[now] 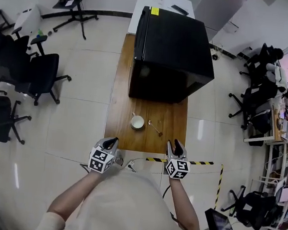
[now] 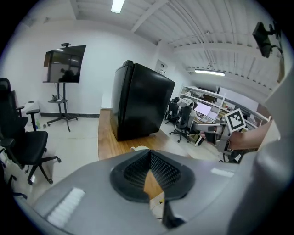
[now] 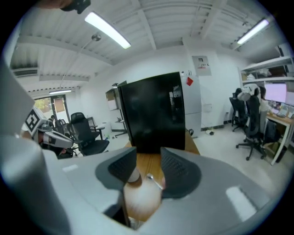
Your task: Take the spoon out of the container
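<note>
A small white container (image 1: 137,122) stands on the wooden table (image 1: 119,110) near its front edge. The metal spoon (image 1: 154,127) lies flat on the tabletop just right of the container, outside it. My right gripper (image 1: 177,149) hovers at the table's front right edge, jaws open and empty. Through its gap in the right gripper view (image 3: 148,160) I see the container (image 3: 133,176) and the spoon (image 3: 154,180). My left gripper (image 1: 110,143) hangs at the front left edge; its fingertips meet in the left gripper view (image 2: 149,156), holding nothing. The container's rim (image 2: 139,148) shows just above them.
A big black cabinet (image 1: 169,54) fills the far half of the table. Black office chairs (image 1: 37,72) stand on the tiled floor to the left and a screen stand (image 1: 73,5) behind them. Yellow-black tape (image 1: 200,163) marks the floor; cluttered desks (image 1: 284,119) line the right.
</note>
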{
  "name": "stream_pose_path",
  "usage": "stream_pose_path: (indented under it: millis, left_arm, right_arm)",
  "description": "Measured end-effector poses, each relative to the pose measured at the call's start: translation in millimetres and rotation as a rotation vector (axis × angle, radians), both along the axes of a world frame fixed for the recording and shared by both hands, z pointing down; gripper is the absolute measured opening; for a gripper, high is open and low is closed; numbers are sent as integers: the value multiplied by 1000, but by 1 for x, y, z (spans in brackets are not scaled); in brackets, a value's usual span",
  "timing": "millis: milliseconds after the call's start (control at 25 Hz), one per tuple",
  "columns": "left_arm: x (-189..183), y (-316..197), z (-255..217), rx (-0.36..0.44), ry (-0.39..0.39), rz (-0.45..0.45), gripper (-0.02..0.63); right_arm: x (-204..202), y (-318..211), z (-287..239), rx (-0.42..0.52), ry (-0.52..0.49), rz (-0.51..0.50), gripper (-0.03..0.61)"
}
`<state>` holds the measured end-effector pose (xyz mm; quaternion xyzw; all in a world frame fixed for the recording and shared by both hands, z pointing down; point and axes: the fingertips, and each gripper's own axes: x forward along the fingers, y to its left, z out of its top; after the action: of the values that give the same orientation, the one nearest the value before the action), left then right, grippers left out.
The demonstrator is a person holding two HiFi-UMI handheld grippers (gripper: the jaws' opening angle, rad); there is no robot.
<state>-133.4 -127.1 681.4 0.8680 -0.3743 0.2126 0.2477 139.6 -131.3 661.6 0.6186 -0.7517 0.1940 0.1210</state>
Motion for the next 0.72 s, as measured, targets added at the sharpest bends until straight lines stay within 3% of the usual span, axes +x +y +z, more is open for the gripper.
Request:
stream_pose_path:
  millis: [240, 440, 720]
  left_arm:
    - [24, 29, -39, 49, 12, -104, -11]
    - [63, 80, -54, 98, -12, -113, -11]
    - [90, 189, -56, 118, -38, -179, -11]
  right_arm:
    - [7, 46, -47, 83, -80, -93, 164]
    - [34, 96, -71, 135, -126, -155, 164]
    - [50, 170, -56, 62, -135, -330, 164]
